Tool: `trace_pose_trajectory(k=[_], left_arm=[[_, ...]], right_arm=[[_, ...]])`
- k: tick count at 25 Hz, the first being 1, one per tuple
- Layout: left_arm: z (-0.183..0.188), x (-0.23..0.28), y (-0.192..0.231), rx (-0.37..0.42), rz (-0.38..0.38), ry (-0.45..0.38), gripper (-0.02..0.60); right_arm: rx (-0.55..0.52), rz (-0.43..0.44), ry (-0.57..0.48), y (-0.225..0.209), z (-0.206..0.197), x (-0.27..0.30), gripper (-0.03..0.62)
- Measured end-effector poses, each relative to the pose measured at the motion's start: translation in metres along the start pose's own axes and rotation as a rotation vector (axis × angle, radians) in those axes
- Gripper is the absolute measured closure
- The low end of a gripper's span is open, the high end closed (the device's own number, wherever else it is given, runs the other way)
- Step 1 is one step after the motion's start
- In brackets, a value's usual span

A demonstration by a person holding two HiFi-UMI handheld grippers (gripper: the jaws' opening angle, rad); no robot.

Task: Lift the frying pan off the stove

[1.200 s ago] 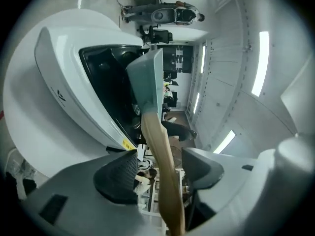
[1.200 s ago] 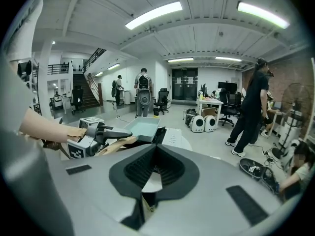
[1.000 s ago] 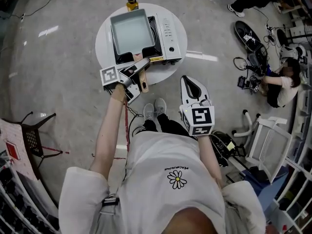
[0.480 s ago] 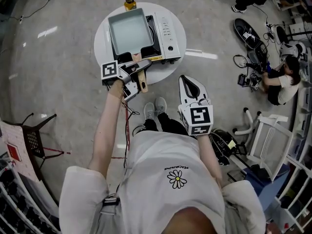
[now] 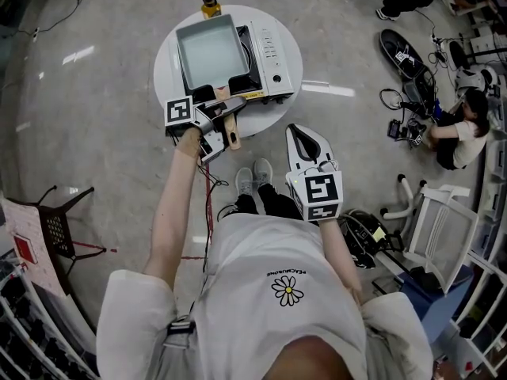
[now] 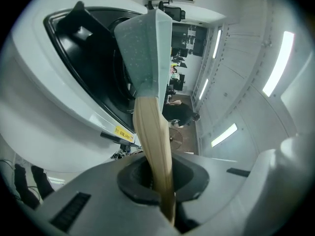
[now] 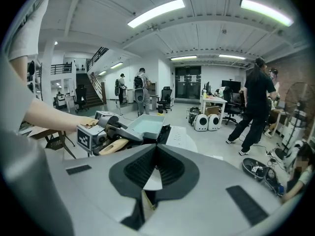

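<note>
Frying pan (image 5: 211, 50) sits on the stove (image 5: 269, 54); left claw (image 5: 226, 111), jaws just closed, pinches its wooden handle (image 6: 152, 146) at the stove's near edge. Right claw (image 5: 299, 135), pressed together and empty, hangs apart from the stove.

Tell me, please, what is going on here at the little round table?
A person works with a gripper in each hand. The left gripper has just been closing its jaws and is now shut on the wooden handle of the rectangular frying pan, which sits on the portable stove on the round white table, not yet lifted. The right gripper hangs shut and empty over the floor, away from the table.
</note>
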State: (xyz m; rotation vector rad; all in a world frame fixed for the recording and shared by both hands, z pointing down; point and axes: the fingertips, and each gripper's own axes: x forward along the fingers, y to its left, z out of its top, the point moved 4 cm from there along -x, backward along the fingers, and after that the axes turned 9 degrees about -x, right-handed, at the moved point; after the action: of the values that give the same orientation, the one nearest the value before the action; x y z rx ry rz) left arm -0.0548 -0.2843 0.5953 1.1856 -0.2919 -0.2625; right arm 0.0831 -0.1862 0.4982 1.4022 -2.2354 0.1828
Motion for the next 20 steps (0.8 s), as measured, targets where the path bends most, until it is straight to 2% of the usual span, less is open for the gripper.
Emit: trace_pose_trajectory(k=[8,13,20], left_arm=[[0.002,-0.006,-0.003,0.096,0.106,0.001,0.574],[-0.003,-0.012,-0.021,0.142,0.111,0.007,0.574],[-0.016,-0.009,-0.068,0.263,0.050,0.002,0.572]], right_arm=[[0.002,0.004,-0.012,0.001,0.000,-0.004,0.591],[-0.011,0.011,-0.032,0.002,0.008,-0.005,0.591],[-0.055,0.006,-0.116,-0.003,0.038,-0.002,0.591]])
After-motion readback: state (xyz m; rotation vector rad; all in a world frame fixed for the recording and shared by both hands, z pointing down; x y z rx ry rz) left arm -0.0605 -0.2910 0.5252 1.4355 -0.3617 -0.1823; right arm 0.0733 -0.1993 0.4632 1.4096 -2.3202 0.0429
